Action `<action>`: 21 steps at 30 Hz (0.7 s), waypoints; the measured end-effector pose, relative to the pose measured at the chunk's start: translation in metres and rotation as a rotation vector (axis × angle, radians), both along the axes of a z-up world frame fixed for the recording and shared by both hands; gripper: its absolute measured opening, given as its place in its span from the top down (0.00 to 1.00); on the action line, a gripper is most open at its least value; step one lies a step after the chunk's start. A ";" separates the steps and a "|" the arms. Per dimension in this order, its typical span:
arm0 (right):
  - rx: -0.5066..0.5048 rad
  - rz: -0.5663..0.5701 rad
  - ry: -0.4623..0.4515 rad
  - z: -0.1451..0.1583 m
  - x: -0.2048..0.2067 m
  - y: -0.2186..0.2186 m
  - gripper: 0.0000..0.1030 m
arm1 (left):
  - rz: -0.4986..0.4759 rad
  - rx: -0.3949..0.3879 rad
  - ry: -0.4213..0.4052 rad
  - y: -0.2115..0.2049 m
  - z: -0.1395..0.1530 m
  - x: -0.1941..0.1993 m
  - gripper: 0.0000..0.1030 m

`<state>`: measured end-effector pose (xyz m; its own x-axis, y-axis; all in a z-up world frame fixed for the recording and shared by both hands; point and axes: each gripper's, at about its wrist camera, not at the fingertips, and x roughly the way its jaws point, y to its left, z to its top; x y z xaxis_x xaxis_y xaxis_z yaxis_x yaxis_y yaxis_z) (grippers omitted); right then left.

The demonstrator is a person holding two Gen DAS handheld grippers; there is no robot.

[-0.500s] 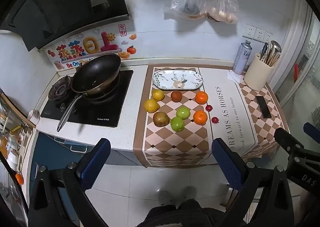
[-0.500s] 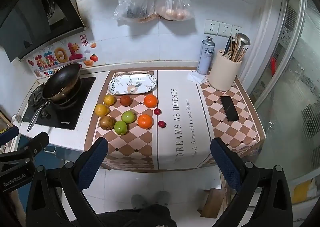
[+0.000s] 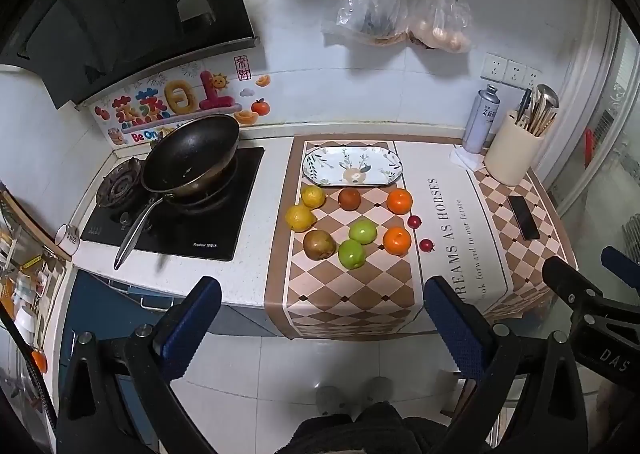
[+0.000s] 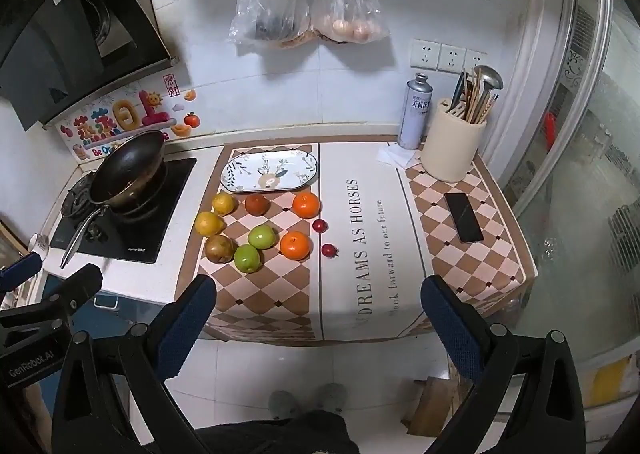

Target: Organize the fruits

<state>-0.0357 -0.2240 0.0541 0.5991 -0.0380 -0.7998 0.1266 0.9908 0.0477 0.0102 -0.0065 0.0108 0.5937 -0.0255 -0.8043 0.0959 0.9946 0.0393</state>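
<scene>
Several fruits lie on the checkered mat (image 3: 344,294): two yellow lemons (image 3: 300,218), a brown fruit (image 3: 349,199), two oranges (image 3: 397,241), two green apples (image 3: 352,253), a brown pear (image 3: 319,245) and two small red fruits (image 3: 427,245). An empty oval deer-pattern plate (image 3: 352,171) sits behind them. The same fruits (image 4: 295,245) and plate (image 4: 270,171) show in the right wrist view. My left gripper (image 3: 320,326) and right gripper (image 4: 318,318) are both open and empty, held back from the counter's front edge above the floor.
A black pan (image 3: 190,156) sits on the stove at left. A phone (image 4: 464,217), utensil holder (image 4: 452,150) and spray can (image 4: 416,112) stand at right. Plastic bags (image 3: 400,14) hang on the wall. A glass door (image 4: 580,174) is at far right.
Both grippers have shifted very slightly toward the counter; the fruits and plate have not moved.
</scene>
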 end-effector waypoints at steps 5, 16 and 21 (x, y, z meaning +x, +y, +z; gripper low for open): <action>0.002 -0.011 -0.007 -0.001 -0.002 -0.002 0.00 | -0.003 0.000 -0.025 -0.002 0.009 -0.007 0.00; 0.002 -0.008 -0.009 0.000 -0.002 -0.001 0.00 | -0.003 -0.006 -0.028 -0.001 0.008 -0.008 0.00; 0.003 -0.005 -0.006 0.000 -0.002 -0.001 0.00 | -0.002 -0.006 -0.028 -0.001 0.007 -0.009 0.00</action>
